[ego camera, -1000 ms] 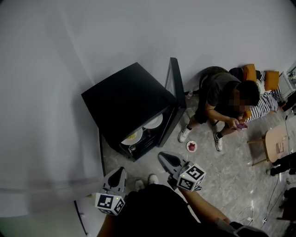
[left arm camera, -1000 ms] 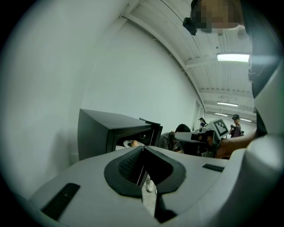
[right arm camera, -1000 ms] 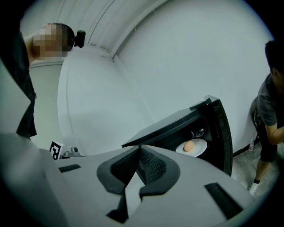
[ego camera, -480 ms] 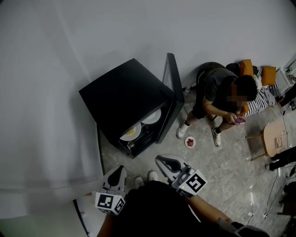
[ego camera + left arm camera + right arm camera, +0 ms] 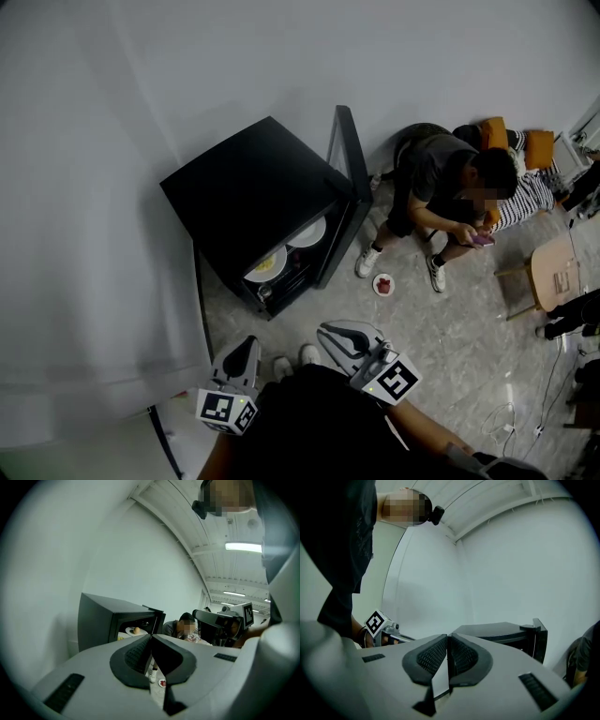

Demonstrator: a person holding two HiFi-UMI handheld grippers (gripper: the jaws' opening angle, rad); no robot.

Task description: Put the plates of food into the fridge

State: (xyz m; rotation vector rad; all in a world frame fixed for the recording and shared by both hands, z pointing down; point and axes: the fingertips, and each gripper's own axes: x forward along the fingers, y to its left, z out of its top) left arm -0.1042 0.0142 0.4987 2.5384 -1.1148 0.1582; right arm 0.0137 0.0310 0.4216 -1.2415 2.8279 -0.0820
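The black fridge point(image 5: 253, 202) stands on the floor against the wall with its door point(image 5: 346, 178) swung open. On its shelf lie a white plate point(image 5: 308, 234) and a plate with yellow food point(image 5: 266, 266). A small plate with red food point(image 5: 383, 284) lies on the floor to the right of the door. My left gripper point(image 5: 247, 343) and right gripper point(image 5: 324, 330) hover in front of the fridge, both shut and empty. The left gripper view looks past its shut tips point(image 5: 151, 636) at the fridge point(image 5: 105, 620), a plate of food point(image 5: 133, 631) inside, and the floor plate point(image 5: 161, 683).
A person point(image 5: 450, 192) sits on the floor against the wall right of the fridge, feet near the floor plate. Orange cushions point(image 5: 539, 148) and a wooden chair point(image 5: 553, 277) are at the right. Cables point(image 5: 506, 412) trail over the floor. My shoes point(image 5: 307, 355) are below the fridge.
My right gripper has drawn back a little toward me and rolled about its axis, still shut. The left gripper has stayed where it was.
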